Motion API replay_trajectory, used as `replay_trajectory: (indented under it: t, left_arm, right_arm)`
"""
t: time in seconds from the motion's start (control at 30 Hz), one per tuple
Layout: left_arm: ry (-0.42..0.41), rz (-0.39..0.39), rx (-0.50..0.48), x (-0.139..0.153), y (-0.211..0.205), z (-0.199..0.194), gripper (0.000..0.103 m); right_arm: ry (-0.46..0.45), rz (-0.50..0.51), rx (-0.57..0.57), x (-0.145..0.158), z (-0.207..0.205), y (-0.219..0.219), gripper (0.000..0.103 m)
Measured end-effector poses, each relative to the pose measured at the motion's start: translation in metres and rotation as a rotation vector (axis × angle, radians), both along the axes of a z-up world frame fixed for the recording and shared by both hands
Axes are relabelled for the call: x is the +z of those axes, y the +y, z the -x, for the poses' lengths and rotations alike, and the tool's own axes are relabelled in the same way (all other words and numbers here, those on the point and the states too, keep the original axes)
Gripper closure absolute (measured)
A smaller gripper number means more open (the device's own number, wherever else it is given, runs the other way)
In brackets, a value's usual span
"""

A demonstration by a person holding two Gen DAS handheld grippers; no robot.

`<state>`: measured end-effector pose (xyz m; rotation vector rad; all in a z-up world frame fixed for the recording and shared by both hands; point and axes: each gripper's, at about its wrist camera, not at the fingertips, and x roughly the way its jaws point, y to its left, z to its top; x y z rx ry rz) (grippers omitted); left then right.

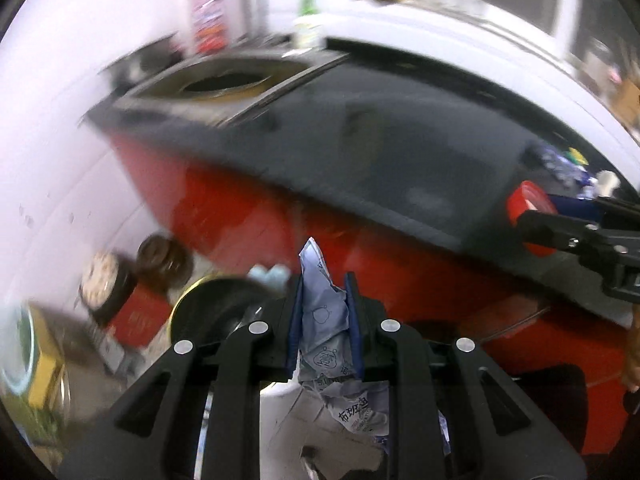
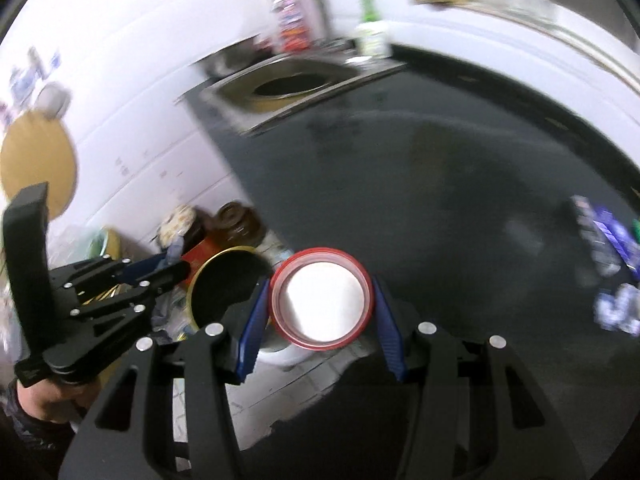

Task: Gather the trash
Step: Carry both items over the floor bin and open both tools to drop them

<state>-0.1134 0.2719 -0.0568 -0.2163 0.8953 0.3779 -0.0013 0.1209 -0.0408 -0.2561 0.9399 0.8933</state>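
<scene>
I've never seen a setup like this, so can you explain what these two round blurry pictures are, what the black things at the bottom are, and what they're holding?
These are no robot arms. A person carries hand-held tongs in each hand, each with a wide-angle camera looking along its two fingers, hence the round, bent pictures.

The left camera shows the left tongs shut on a crumpled bluish wrapper. The right camera shows the right tongs gripping a red-rimmed round container.

Each camera also catches the other tongs from the side.

Beyond lies a dark countertop with a sink at its far end and blue packaging still lying on the right. Below the counter's edge is a dark round opening with a yellow rim, possibly a bin.
</scene>
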Motion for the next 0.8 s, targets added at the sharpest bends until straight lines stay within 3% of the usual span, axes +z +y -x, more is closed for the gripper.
replay_trajectory:
  t: [0.33, 0.57, 0.8]
  left_arm:
    - [0.034, 0.060, 0.190, -0.046, 0.079, 0.059, 0.083]
    - [0.043, 0.061, 0.243, -0.091, 0.118, 0.057, 0.083]
    - [0.020, 0.132, 0.287, -0.124, 0.152, 0.047, 0.083]
  right_arm:
    - [0.062, 0.042, 0.216, -0.040, 0.055, 0.107, 0.053]
    - [0.168, 0.039, 0.287, -0.078, 0.061, 0.173, 0.053]
    - [0.221, 0.086, 0.291, -0.131, 0.054, 0.221, 0.053]
